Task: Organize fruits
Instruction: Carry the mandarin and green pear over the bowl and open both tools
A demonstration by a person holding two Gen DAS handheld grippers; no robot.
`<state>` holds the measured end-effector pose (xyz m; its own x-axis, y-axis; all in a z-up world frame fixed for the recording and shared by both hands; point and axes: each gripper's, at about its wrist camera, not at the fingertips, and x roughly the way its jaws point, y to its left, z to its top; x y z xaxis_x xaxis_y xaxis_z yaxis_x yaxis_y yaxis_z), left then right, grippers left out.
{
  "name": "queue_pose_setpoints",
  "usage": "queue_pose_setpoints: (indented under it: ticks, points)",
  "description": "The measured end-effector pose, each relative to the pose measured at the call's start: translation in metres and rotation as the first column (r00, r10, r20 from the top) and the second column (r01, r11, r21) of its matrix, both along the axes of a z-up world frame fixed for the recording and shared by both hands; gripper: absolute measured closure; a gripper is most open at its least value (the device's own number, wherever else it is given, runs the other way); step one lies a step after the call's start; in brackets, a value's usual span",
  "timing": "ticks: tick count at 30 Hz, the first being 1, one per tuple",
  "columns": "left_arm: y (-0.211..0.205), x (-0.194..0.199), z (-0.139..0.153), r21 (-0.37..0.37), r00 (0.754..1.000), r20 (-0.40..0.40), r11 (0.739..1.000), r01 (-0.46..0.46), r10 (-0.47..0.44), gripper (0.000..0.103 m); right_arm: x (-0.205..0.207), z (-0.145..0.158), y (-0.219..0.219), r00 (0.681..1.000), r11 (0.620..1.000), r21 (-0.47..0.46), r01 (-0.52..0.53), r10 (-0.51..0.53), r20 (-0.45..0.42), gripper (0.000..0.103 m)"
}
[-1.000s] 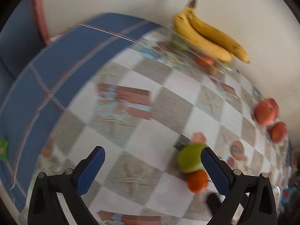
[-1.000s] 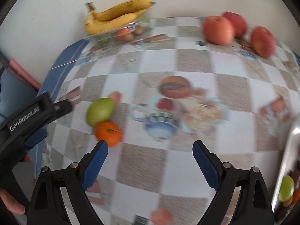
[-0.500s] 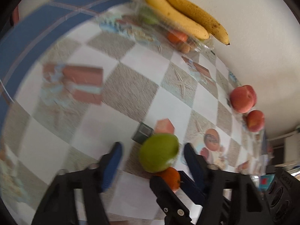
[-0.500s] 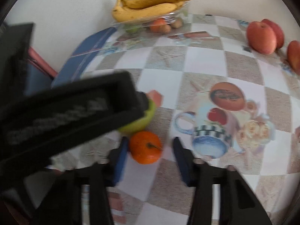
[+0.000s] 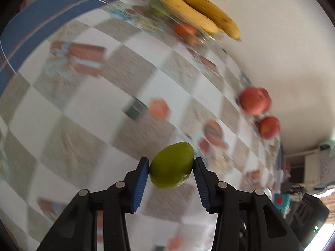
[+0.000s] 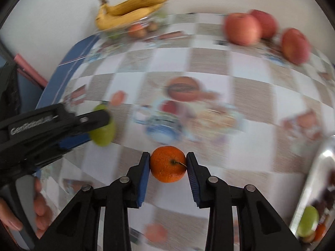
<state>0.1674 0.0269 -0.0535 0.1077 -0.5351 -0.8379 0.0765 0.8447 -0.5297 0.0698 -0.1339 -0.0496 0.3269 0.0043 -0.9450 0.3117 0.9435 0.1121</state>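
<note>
left claw (image 5: 171, 166) is clamping green fruit (image 5: 172, 165) | right claw (image 6: 168, 164) is clamping orange (image 6: 168, 164) | both above worktop (image 6: 251, 96)

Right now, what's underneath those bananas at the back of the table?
The bananas rest on a clear container by the wall. Through it show a reddish-orange fruit, a small brown one and something green. Blur and the bananas hide any others.

Both wrist cams sit low over the worktop (image 5: 88, 96), facing the back wall; both catch the bananas (image 5: 199, 10) (image 6: 132, 8).
</note>
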Motion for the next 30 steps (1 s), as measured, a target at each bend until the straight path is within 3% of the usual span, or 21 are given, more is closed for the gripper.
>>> queue_pose_setpoints:
  ticks: [6,9,19,24,30]
  points:
    - [-0.047,-0.046,0.029,-0.038,0.993,0.04,0.993,0.112,-0.11,0.057,-0.053,0.037,-0.053,0.993,0.992,-0.037,0.117,-0.116,0.038,0.067]
    - [-0.08,-0.073,0.042,-0.02,0.979,0.08,0.981,0.191,-0.189,0.057,-0.08,0.055,-0.082,0.982,0.978,-0.101,0.183,-0.179,0.054,0.066]
    - [-0.179,-0.139,0.032,-0.101,0.903,0.038,0.898,0.429,-0.427,0.056,-0.155,0.062,-0.169,0.91,0.908,-0.053,0.415,-0.414,0.033,0.066]
    - [-0.187,-0.149,0.024,-0.114,0.893,0.015,0.886,0.449,-0.45,0.055,-0.164,0.061,-0.182,0.892,0.892,-0.027,0.45,-0.449,0.043,0.065]
    - [-0.174,-0.145,0.031,-0.119,0.905,0.037,0.897,0.426,-0.425,0.054,-0.167,0.059,-0.183,0.886,0.886,-0.018,0.464,-0.463,0.035,0.065]
